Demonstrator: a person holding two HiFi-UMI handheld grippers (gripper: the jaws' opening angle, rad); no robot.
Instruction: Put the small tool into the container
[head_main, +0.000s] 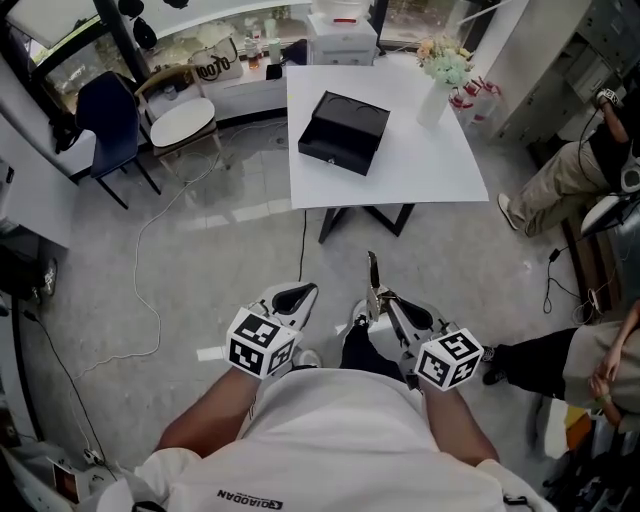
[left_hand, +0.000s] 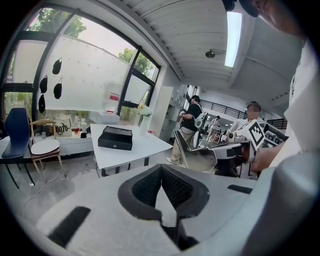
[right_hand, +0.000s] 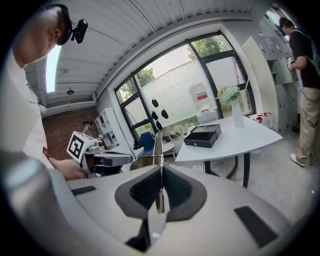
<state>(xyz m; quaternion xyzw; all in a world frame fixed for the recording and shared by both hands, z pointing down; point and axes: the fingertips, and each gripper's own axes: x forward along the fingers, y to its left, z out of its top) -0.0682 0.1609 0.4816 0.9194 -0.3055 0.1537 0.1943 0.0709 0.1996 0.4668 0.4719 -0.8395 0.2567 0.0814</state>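
The small tool (head_main: 372, 272) is a thin flat metal blade; my right gripper (head_main: 381, 304) is shut on it and it sticks up past the jaws. In the right gripper view the tool (right_hand: 158, 150) shows edge-on between the pads of the right gripper (right_hand: 160, 172). From the left gripper view, the tool's broad blade (left_hand: 197, 156) is visible. The container is a shallow black box (head_main: 345, 130) on the white table (head_main: 430, 170), far ahead of both grippers. My left gripper (head_main: 297, 296) is held close to my body, shut with nothing in it; its jaws (left_hand: 161, 172) meet at the tips.
A white vase with flowers (head_main: 438, 82) stands at the table's far right. A blue chair (head_main: 112, 128) and a white-seated chair (head_main: 184, 122) stand left of the table. A cable (head_main: 150, 290) trails over the floor. People sit at the right (head_main: 560, 185).
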